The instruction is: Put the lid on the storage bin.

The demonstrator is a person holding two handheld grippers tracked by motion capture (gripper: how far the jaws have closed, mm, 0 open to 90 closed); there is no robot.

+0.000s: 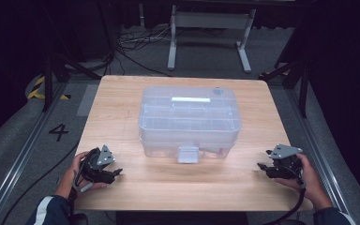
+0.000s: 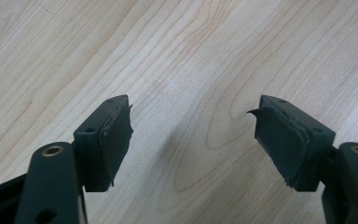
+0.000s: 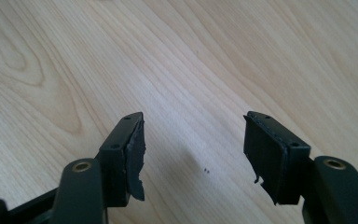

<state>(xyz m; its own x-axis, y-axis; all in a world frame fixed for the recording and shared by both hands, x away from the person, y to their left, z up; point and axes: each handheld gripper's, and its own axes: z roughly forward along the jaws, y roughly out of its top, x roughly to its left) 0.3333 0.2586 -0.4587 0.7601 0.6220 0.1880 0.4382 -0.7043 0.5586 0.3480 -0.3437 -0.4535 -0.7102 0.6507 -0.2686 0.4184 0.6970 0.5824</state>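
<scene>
A clear plastic storage box point(image 1: 190, 121) with a lid and a grey front latch point(image 1: 188, 154) stands in the middle of the wooden table point(image 1: 136, 185). My left gripper point(image 1: 117, 173) rests low at the table's front left, held by a hand, well left of the box. In the left gripper view it point(image 2: 193, 116) is open, with bare wood between its worn pads point(image 2: 116, 135). My right gripper point(image 1: 262, 167) sits at the front right, also apart from the box. The right gripper view shows it point(image 3: 193, 135) open over bare wood, nothing between the pads point(image 3: 135, 154).
A white table frame point(image 1: 208, 35) and loose cables point(image 1: 136, 44) lie on the grey floor beyond the table. Black stand legs point(image 1: 56, 70) rise at both far corners. A floor mark "4" point(image 1: 58, 132) is left of the table.
</scene>
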